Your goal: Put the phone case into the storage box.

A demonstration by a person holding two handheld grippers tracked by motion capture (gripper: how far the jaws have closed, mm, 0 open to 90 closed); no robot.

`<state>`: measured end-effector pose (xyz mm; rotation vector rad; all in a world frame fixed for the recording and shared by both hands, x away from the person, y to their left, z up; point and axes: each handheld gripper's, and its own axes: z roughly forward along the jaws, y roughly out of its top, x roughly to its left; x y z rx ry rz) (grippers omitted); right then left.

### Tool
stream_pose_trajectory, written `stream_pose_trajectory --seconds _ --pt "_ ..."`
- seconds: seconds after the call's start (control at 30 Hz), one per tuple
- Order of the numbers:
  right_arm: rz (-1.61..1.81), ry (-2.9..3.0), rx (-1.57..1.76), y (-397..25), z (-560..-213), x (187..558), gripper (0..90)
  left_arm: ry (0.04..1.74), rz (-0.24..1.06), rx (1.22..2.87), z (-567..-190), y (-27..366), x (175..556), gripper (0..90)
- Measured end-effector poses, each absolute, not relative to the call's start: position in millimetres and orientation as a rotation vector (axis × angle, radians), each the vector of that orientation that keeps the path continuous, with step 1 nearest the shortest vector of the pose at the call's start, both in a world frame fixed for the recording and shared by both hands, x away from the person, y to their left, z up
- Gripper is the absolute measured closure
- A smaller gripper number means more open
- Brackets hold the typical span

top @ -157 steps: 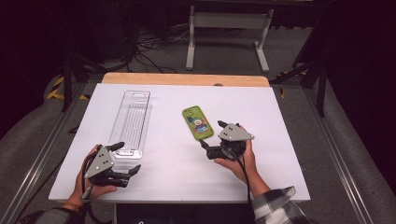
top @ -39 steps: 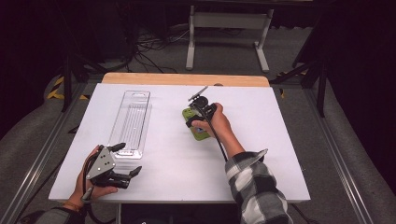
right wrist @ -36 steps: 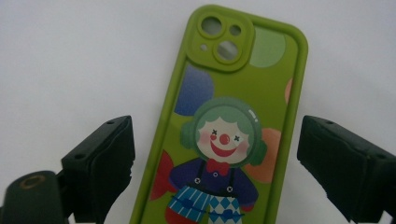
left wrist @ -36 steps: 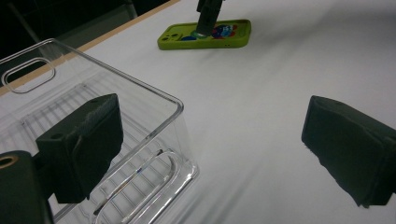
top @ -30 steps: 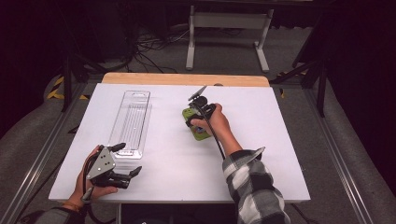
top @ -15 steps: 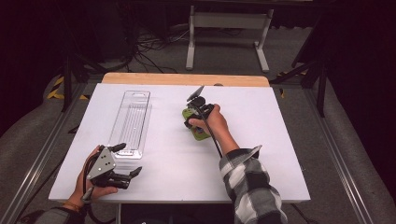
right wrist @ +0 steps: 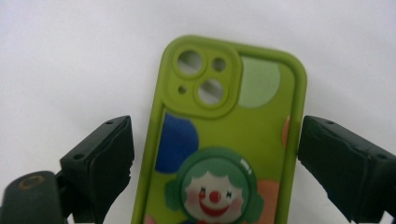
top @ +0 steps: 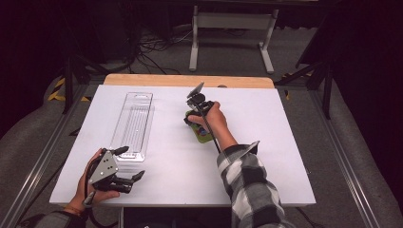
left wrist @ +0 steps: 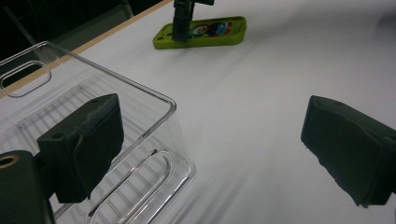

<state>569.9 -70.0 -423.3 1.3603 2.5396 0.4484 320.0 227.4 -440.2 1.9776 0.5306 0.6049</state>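
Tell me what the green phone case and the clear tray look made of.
Phone case: looks like soft matte silicone or rubbery plastic; rounded moulded edges, dull sheen, printed clown picture. Tray: seems thin, glossy, clear rigid plastic; see-through walls, bright edge highlights, moulded ribs on its floor.

Your phone case (right wrist: 224, 140) is lime green and soft-looking, lying flat on the white counter (top: 285, 142) with its printed back up: a clown face with green hair and a red nose, plus blue, pale green and orange dots. The camera cut-outs sit at its 12 o'clock end in the right gripper view. On the counter it lies just past centre, toward 1 o'clock (top: 203, 135).
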Motion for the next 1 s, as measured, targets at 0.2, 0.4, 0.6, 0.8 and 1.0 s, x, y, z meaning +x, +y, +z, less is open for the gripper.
stream_pose_trajectory --seconds 0.2,0.4,0.6,0.8,1.0 --pt "0.480 2.521 1.406 -69 -427 581 11.6 0.525 0.610 1.987 -441 227 320 6.8" --pt "0.493 2.496 1.447 -66 -433 589 12.7 0.519 0.613 1.986 -441 227 321 6.8" --pt "0.470 2.479 1.443 -60 -435 590 13.4 0.516 0.614 1.994 -441 227 321 6.8" --pt "0.472 2.469 1.423 -58 -434 589 15.6 0.518 0.605 1.990 -441 227 321 6.8" --pt "0.524 2.439 1.406 -59 -429 584 15.9 0.523 0.614 1.986 -441 227 321 7.0"
